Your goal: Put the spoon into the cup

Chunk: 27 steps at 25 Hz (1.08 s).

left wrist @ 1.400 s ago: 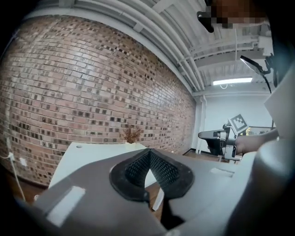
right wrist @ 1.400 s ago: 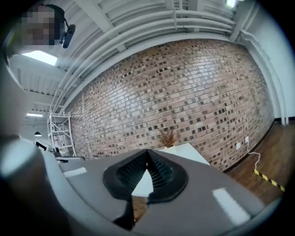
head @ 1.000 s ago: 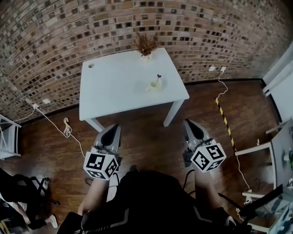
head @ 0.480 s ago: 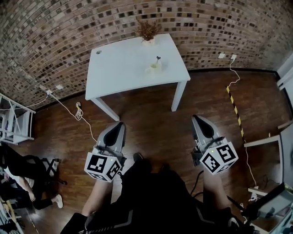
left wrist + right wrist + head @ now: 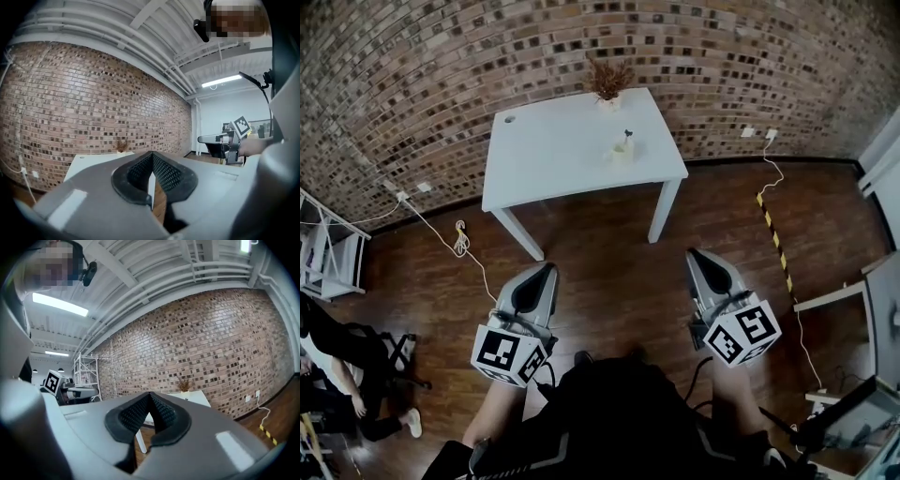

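Note:
A pale yellow cup [image 5: 622, 150] stands on the white table [image 5: 553, 159] by the brick wall, toward its right side. A thin dark-tipped spoon [image 5: 626, 137] sticks up out of it. Both grippers hang over the wooden floor, well short of the table and pointing level at it. My left gripper [image 5: 547, 270] [image 5: 152, 153] is shut with nothing between its pads. My right gripper [image 5: 693, 254] [image 5: 150, 393] is likewise shut and empty. The table [image 5: 93, 161] [image 5: 201, 397] shows beyond the jaws in both gripper views; the cup is too small to make out there.
A dried plant in a white pot [image 5: 609, 81] stands at the table's back edge. Cables [image 5: 457, 239] and a yellow-black strip [image 5: 776, 246] lie on the floor. A white rack [image 5: 328, 258] stands at left, a person's legs [image 5: 356, 412] at lower left, white furniture [image 5: 862, 309] at right.
The table has slid up the head view and looks smaller and farther off. Both grippers sit lower in the view, still shut and empty.

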Tool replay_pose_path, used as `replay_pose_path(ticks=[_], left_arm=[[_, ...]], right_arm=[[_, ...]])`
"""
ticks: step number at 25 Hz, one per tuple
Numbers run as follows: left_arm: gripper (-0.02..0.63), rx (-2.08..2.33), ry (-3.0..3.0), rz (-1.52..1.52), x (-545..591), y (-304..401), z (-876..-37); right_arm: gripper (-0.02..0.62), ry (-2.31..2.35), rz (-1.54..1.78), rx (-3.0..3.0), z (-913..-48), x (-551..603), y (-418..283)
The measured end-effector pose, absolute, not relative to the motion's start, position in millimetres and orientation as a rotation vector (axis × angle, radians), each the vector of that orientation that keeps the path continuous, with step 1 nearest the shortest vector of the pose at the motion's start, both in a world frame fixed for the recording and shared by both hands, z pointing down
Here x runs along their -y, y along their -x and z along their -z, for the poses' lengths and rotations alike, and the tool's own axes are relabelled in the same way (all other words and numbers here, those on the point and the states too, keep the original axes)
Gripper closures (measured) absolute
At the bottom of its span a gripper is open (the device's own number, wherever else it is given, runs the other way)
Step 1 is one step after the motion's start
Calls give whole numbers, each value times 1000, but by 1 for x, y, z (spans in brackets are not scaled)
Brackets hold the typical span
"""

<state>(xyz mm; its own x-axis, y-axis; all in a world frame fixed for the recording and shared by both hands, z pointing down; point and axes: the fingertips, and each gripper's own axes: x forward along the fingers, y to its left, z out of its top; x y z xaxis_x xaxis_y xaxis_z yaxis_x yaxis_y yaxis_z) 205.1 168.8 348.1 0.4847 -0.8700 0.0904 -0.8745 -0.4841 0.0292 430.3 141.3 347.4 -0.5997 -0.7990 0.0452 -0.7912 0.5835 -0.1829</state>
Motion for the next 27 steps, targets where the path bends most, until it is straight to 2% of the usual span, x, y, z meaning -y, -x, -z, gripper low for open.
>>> replay_pose_path(ticks=[27], left_arm=[[612,1540,-2628,-60,-172,-168,-357]], right_arm=[[589,1400,259,-2729,-335,-144,-396]])
